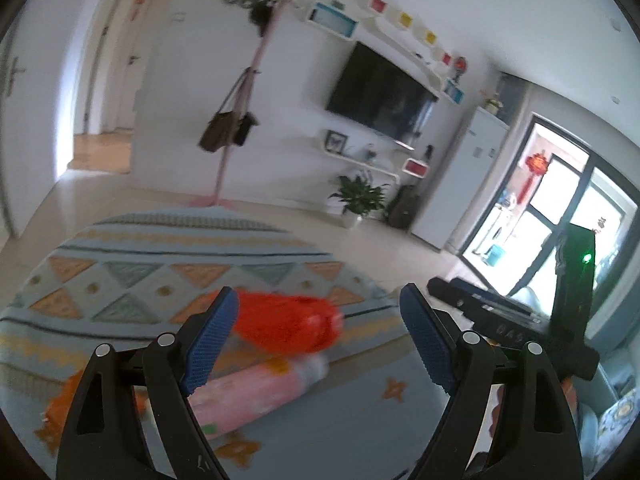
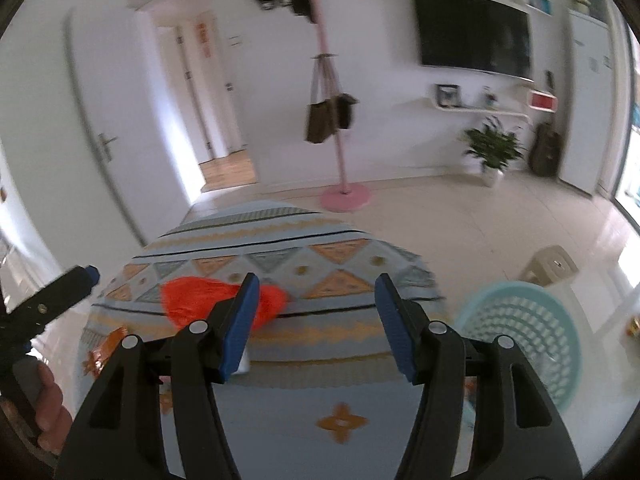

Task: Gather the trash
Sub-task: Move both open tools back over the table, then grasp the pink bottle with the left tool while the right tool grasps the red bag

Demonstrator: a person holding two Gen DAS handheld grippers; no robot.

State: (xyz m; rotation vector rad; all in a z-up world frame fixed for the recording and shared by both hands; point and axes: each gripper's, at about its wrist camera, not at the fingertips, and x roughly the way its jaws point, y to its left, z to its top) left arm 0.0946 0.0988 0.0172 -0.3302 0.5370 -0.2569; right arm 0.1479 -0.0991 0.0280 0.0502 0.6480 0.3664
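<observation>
Everything here is best placed against the patterned rug (image 2: 280, 248), which lies on the pale tile floor with the trash scattered over its near half. A crumpled orange-red plastic bag (image 1: 288, 324) rests on the rug's triangle border, and nearer than it lies a pink wrapped roll-shaped package (image 1: 256, 392), touching or almost touching the bag; an orange wrapper (image 2: 106, 350) sits at the rug's left edge. Off the rug's right corner stands a pale blue lattice waste basket (image 2: 520, 340), presumably put there so collected pieces need only a short carry. The left gripper (image 1: 316, 344) hangs above the rug with its blue pads spread wide and nothing between them, aimed toward the bag and the pink package, which reads as lining up for a pick. The right gripper (image 2: 314, 328) is likewise spread wide and empty, pointed at the rug between the bag and the basket (a sensible place to wait if it is to help carry). Both views are motion-blurred, so finer detail of the trash cannot be made out. No trash is visible in the basket, so collection seems barely begun.
</observation>
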